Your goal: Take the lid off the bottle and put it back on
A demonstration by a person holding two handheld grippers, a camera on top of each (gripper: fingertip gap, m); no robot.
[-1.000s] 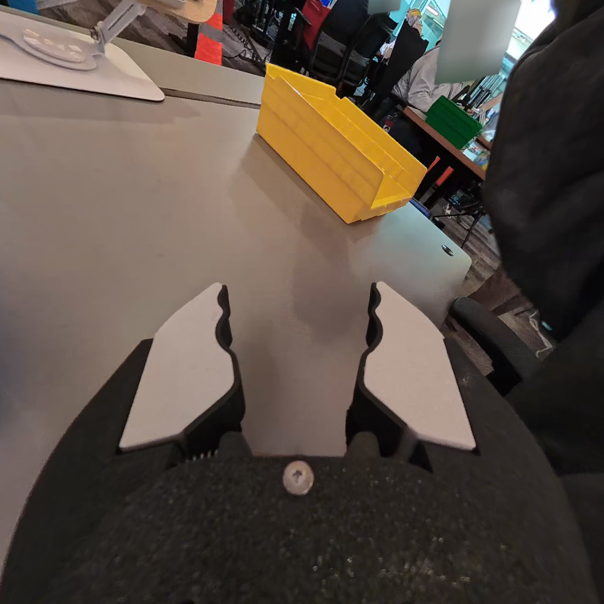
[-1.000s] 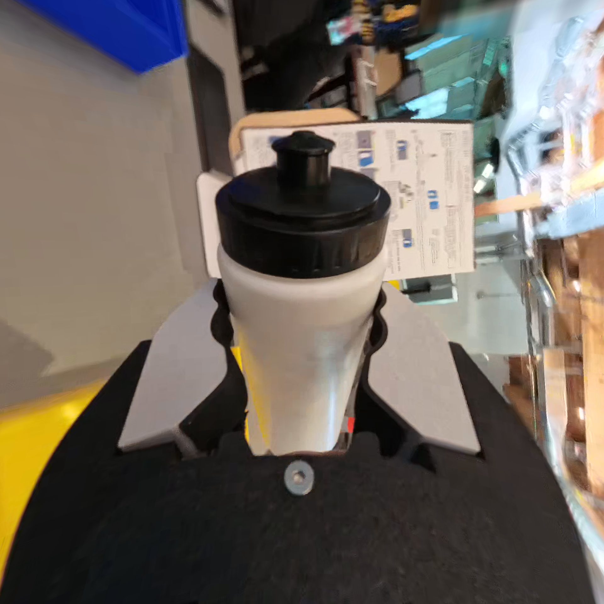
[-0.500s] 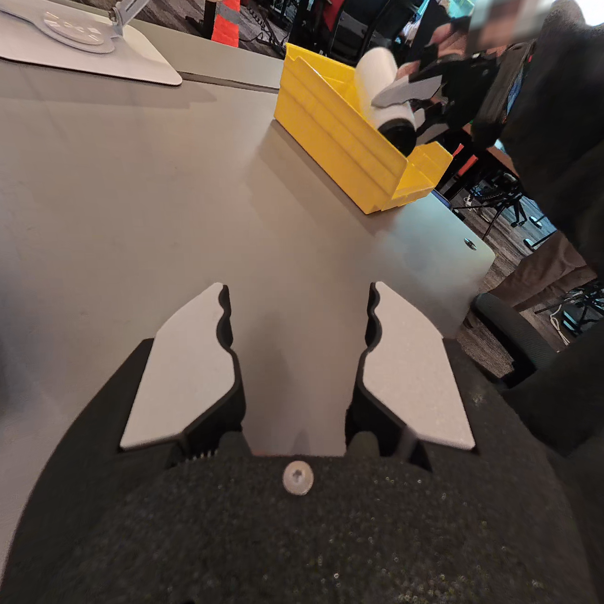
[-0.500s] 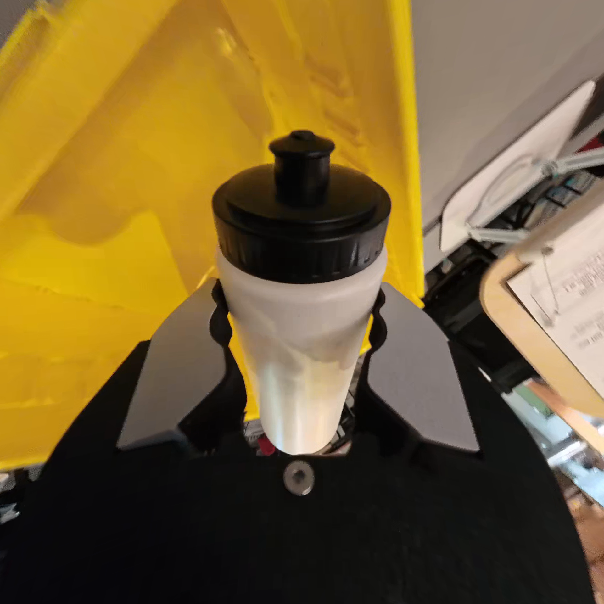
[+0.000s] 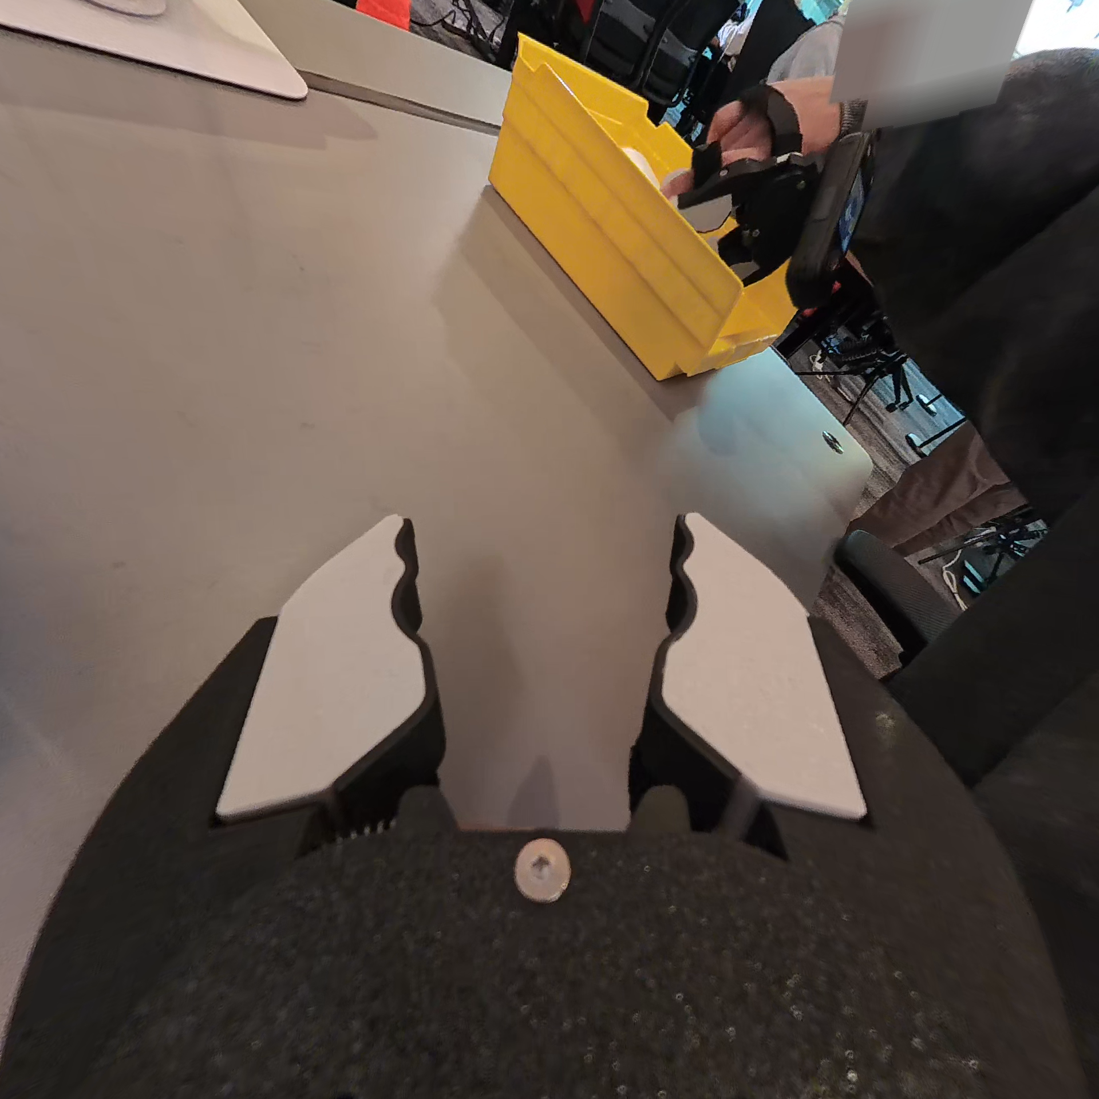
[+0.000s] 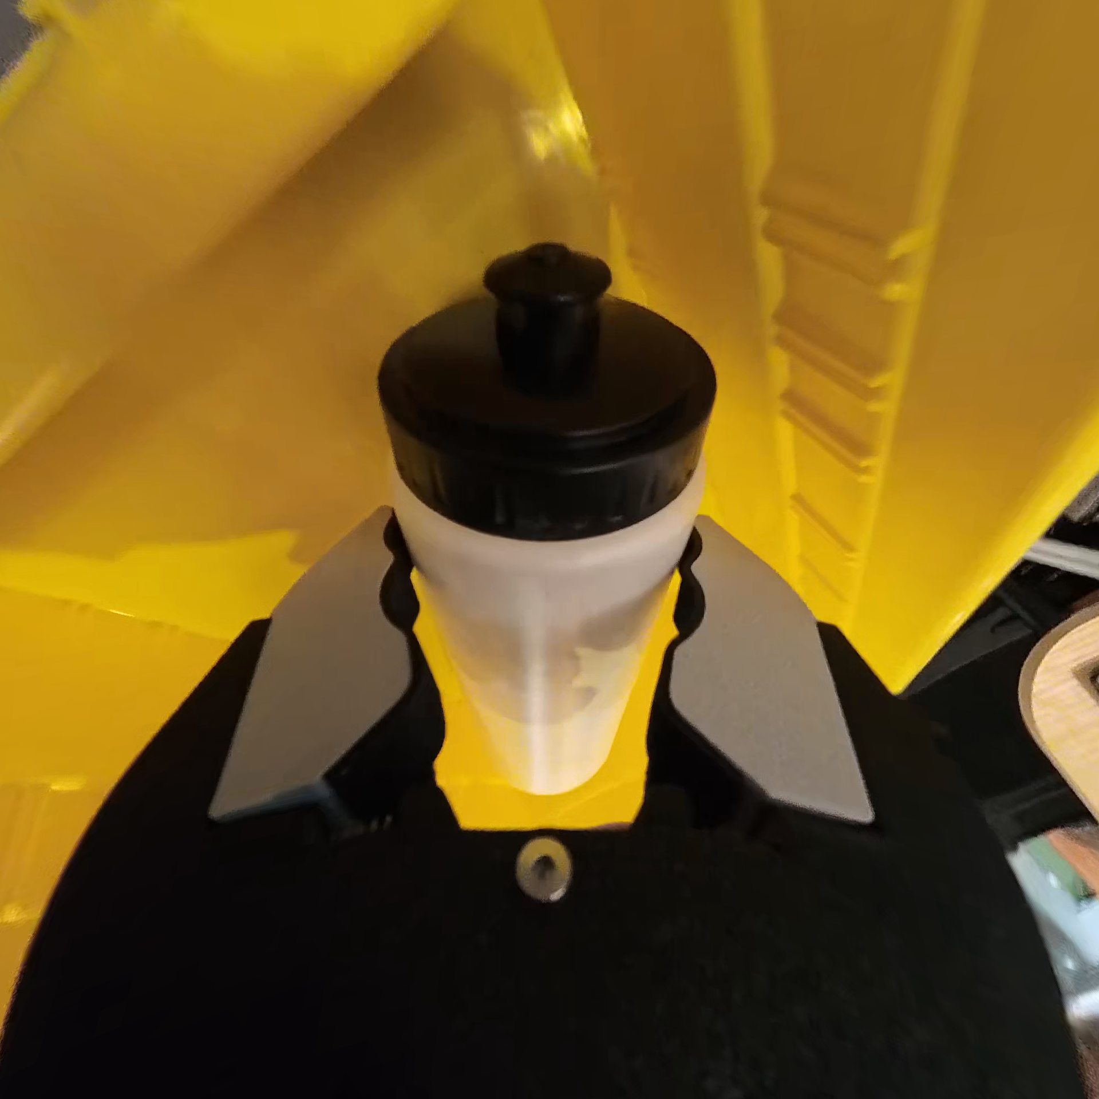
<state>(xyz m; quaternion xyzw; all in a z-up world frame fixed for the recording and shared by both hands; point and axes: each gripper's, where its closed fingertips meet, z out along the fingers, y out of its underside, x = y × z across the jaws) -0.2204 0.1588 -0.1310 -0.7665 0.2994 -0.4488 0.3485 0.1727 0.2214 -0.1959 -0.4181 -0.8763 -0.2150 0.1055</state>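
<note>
Right wrist view: our right gripper [image 6: 538, 571] is clamped around the white bottle [image 6: 541, 642], black lid [image 6: 547, 416] on, yellow bin [image 6: 238, 297] walls behind — we're inside it. Left wrist view: our left gripper [image 5: 544, 571] gapes empty above the grey table [image 5: 267, 357] — bin [image 5: 606, 238] beyond, bottle barely peeking out.

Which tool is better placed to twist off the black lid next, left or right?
Likely left. The right tool is shut on the bottle, lid beyond its fingertips. The left tool is open and empty over the table, apart from the yellow bin.
</note>
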